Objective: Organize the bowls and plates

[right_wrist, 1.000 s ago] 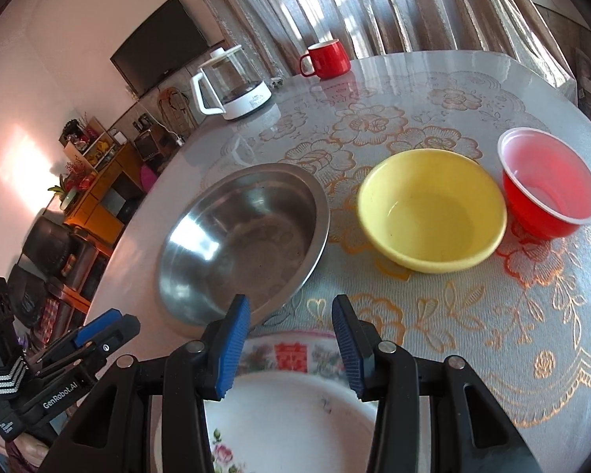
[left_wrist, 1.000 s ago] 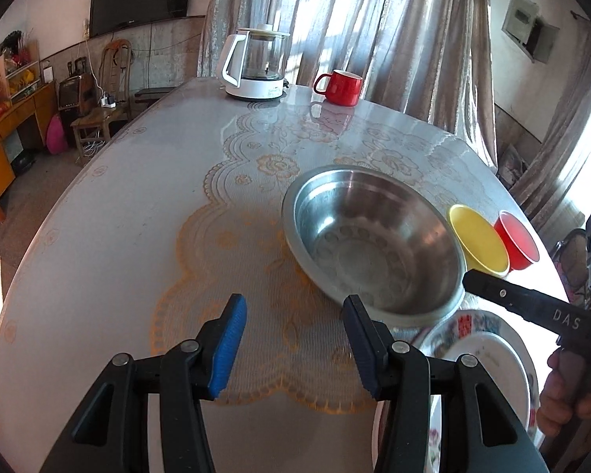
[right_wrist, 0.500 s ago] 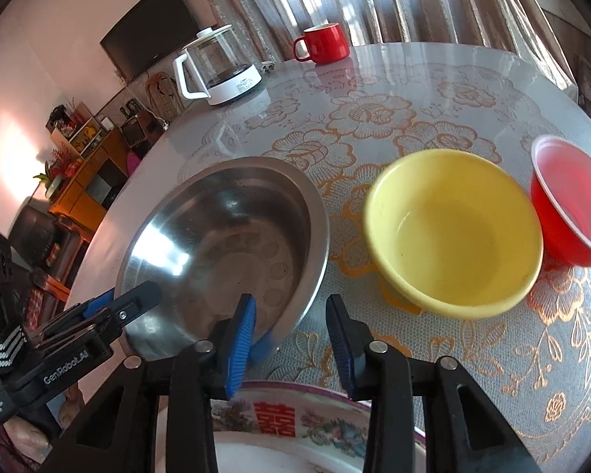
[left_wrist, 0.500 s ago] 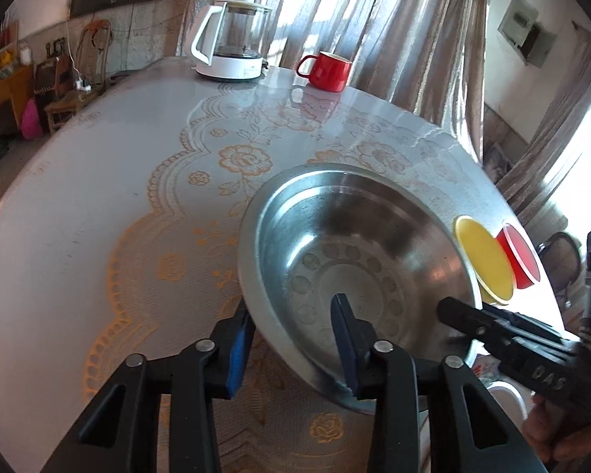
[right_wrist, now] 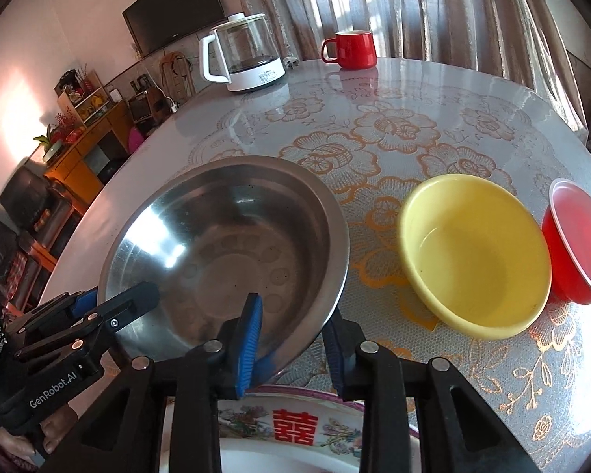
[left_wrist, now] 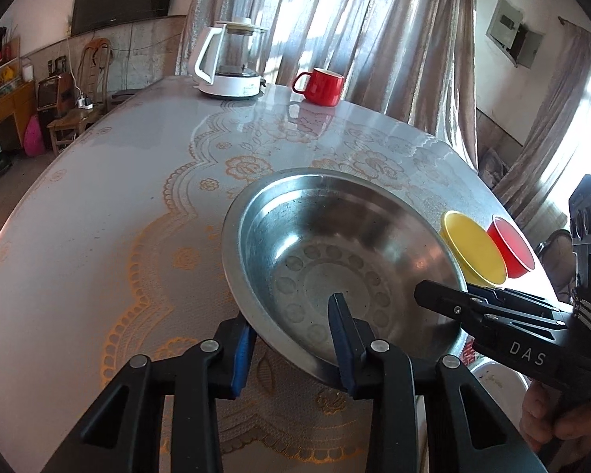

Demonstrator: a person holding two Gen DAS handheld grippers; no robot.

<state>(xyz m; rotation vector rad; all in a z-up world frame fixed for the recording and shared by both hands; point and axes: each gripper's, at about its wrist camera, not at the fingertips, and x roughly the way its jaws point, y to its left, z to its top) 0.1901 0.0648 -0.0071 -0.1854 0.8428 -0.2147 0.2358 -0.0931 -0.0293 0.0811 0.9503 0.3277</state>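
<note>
A large steel bowl (left_wrist: 335, 252) (right_wrist: 224, 260) sits on the round table. My left gripper (left_wrist: 291, 339) straddles its near rim, one blue pad inside and one outside, still apart. My right gripper (right_wrist: 293, 339) straddles the rim on the other side the same way, jaws apart. A yellow bowl (right_wrist: 474, 252) (left_wrist: 472, 252) and a red bowl (right_wrist: 579, 240) (left_wrist: 510, 248) sit to the right. A patterned plate (right_wrist: 295, 429) with a red character lies under my right gripper; its edge shows in the left wrist view (left_wrist: 492, 374).
A glass kettle on a white base (left_wrist: 232, 63) (right_wrist: 248, 55) and a red mug (left_wrist: 321, 86) (right_wrist: 352, 49) stand at the table's far side. The lace-patterned tablecloth (left_wrist: 98, 236) covers the table. Curtains hang behind.
Both grippers moved forward to the steel bowl and now have its rim between their jaws on opposite sides. The jaws have narrowed a little.
</note>
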